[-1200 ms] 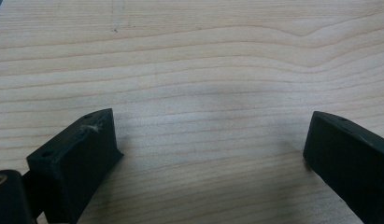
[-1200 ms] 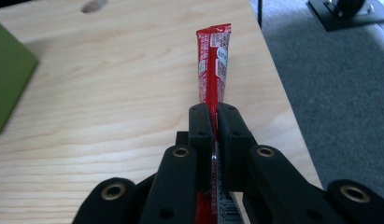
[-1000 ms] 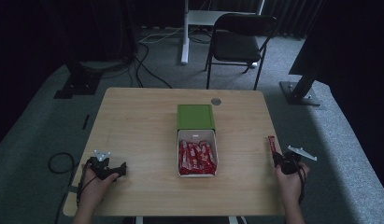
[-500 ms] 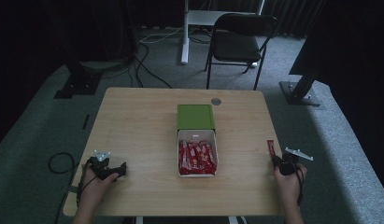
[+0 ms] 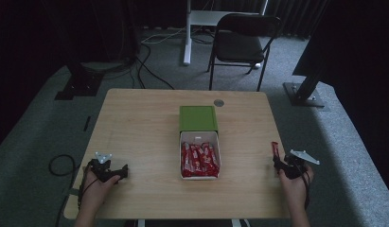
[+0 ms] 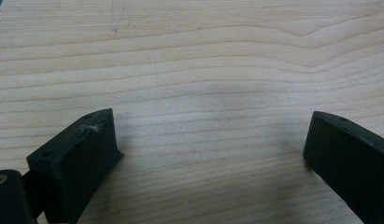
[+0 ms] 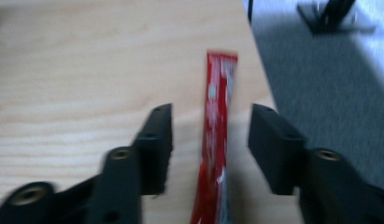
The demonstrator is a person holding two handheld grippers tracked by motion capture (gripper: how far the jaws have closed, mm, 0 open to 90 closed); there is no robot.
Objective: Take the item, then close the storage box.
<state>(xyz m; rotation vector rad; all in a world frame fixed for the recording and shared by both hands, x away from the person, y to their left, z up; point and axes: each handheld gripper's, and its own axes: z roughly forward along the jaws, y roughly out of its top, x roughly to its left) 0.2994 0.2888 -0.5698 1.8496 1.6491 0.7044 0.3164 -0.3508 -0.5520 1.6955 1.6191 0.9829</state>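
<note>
Right gripper (image 7: 210, 149): we read its jaws as spread, neither pad pressing on the red snack packet (image 7: 216, 154) that lies between them. They have just been opening, and the packet lies flat on the table (image 5: 135, 123) between them, released rather than pinched. In the high view the same packet (image 5: 275, 150) sits close to the table's right edge, just ahead of the right gripper (image 5: 282, 165), well apart from the box.

Left gripper (image 6: 208, 154): jaws wide apart over bare wood, nothing between them. In the high view it (image 5: 117, 173) rests near the front left corner, with the left hand (image 5: 95, 187) wrapped around it. We judge it parked there to stay out of the working side.

White box (image 5: 182, 156) at table centre holds a row of similar red packets, packed side by side. Its green lid (image 5: 197, 118) lies just behind it, touching or nearly so; we cannot tell which. We take the lid's spot to be chosen to leave the box mouth open to a reach from the front.

Judgement: the work in hand looks like taking packets from the box and setting them out singly at the right edge. This one appears placed; its closeness to the edge is the thing to watch, since a nudge on withdrawal could tip it off.
</note>
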